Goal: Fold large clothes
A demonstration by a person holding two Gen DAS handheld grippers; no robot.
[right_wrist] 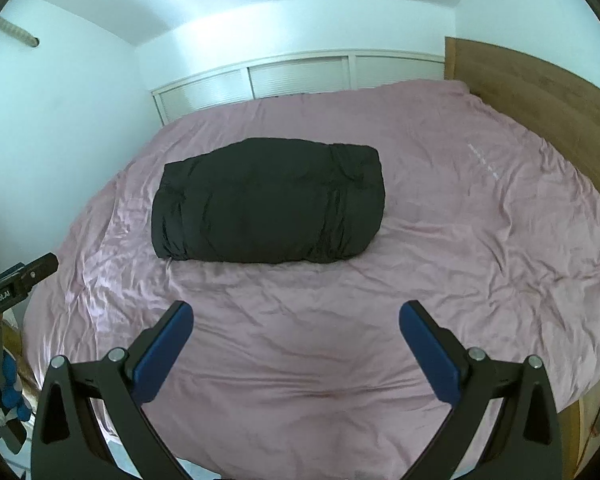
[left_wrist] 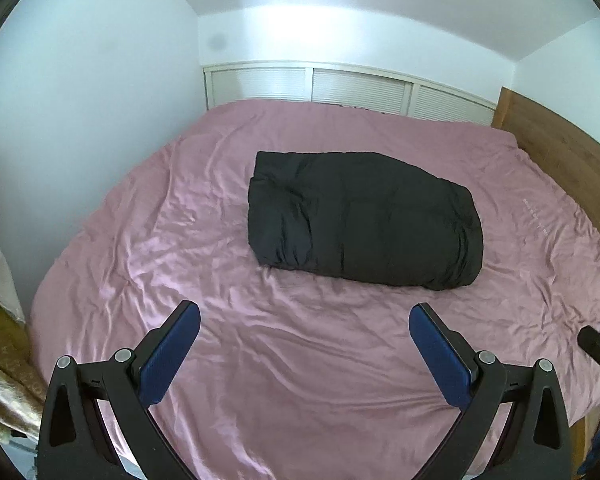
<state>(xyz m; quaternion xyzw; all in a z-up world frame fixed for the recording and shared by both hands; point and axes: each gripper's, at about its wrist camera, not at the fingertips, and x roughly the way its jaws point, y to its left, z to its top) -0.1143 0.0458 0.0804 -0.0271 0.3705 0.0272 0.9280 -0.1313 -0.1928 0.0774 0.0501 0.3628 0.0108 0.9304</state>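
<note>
I am holding the left gripper (left_wrist: 304, 320) low over the near part of the bed, angled forward and slightly down toward the middle of the mattress. I am keeping the right gripper (right_wrist: 296, 318) level with it and beside it, facing the same way; its tip is showing at the right edge of the left wrist view (left_wrist: 598, 342), and the left unit's body is showing at the left edge of the right wrist view (right_wrist: 18, 282).

The pink sheet (left_wrist: 260, 360) is lying wrinkled across the whole mattress. A white wall (left_wrist: 80, 128) is running along the left side, louvred white panels (left_wrist: 360, 88) are standing along the far edge, and a wooden board (left_wrist: 560, 140) is bounding the right side. A wide stretch of sheet is lying between both tools and the garment, and more sheet is surrounding it on every side.

Both tools are standing spread wide, blue pads (left_wrist: 168, 356) apart, gripping nothing and touching nothing.

The black padded garment (left_wrist: 364, 216), folded into a thick bundle, is resting mid-bed (right_wrist: 268, 204), well apart from both grippers.
</note>
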